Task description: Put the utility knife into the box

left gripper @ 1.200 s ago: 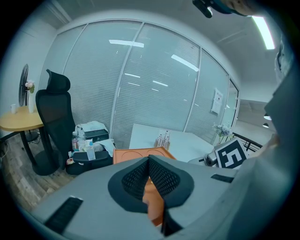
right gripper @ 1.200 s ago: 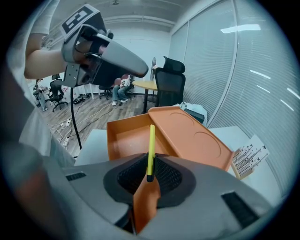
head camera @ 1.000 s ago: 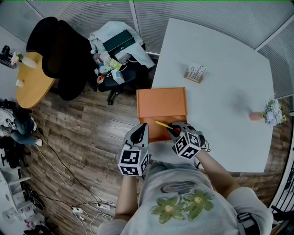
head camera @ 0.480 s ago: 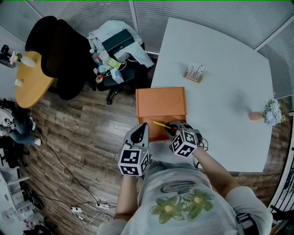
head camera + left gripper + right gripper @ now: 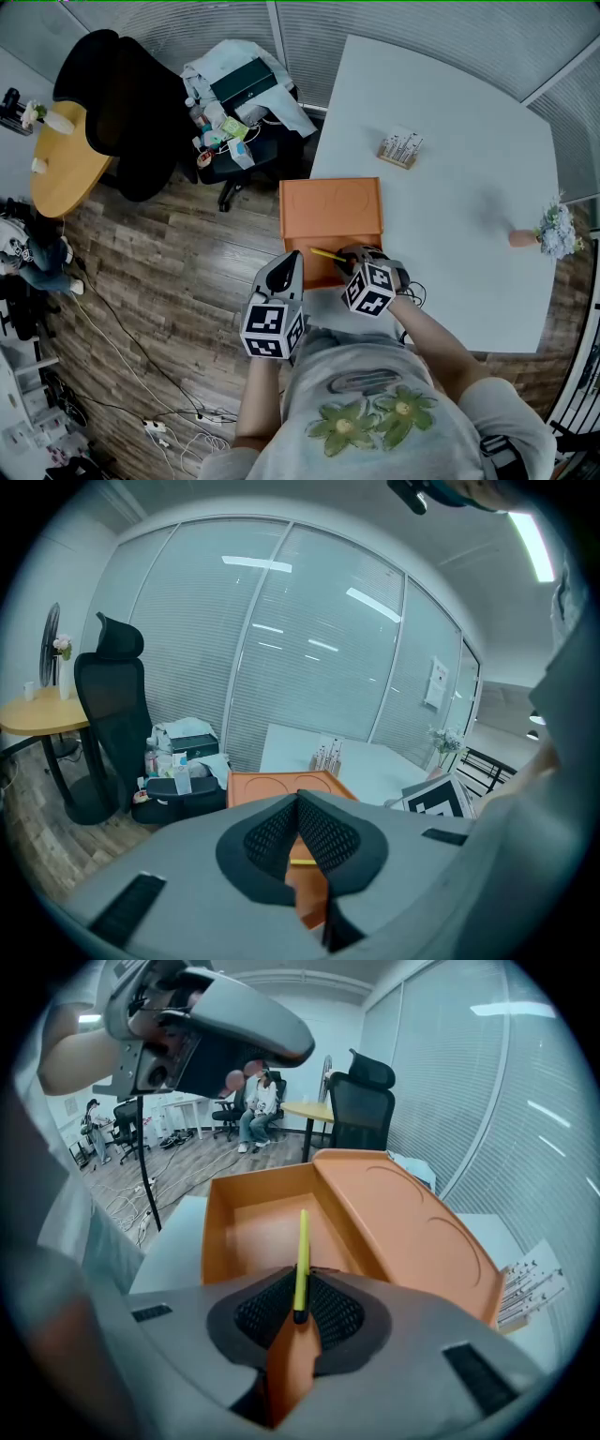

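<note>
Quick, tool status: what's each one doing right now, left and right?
Left tool: closed, nothing in it.
Right tool: closed on the utility knife, which points over the open box.

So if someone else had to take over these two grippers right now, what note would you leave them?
Right gripper: shut on the slim yellow utility knife, which points out over the inside of the open orange rectangular box.
Left gripper: shut, with nothing in it, held near the box's near corner.
The box sits at the edge of the white table, with its lid folded back.
Done: the knife is gripped and at the box.
Left: lower the knife inside, open the jaws and pull back.
</note>
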Demonstrator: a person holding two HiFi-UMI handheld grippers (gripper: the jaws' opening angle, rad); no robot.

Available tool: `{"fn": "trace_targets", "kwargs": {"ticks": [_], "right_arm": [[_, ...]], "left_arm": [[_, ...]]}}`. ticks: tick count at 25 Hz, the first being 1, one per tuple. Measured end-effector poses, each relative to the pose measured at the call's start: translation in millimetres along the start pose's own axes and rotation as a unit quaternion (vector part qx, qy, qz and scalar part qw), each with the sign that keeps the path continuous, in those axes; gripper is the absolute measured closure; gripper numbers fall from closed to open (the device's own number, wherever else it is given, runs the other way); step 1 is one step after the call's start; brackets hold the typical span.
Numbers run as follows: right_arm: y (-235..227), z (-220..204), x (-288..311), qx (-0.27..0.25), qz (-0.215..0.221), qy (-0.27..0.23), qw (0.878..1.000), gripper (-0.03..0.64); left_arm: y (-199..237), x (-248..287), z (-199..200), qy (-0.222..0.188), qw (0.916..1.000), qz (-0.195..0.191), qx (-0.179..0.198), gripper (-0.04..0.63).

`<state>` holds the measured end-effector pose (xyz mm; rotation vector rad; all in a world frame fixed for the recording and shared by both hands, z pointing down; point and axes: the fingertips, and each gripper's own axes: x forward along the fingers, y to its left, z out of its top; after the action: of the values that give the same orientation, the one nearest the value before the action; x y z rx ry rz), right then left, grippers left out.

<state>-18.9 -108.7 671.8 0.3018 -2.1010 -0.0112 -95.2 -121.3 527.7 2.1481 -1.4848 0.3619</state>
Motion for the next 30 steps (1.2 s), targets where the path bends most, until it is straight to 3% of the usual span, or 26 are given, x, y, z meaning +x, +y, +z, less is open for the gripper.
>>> {"fn": "trace_targets", "kwargs": {"ticks": [30], "right_arm": [[8, -11, 22, -0.025, 0.028, 0.052, 0.998, 0.548]], "left_arm": [[6, -3, -4, 0.001, 1.0, -0.003, -0.008, 0.594]]}}
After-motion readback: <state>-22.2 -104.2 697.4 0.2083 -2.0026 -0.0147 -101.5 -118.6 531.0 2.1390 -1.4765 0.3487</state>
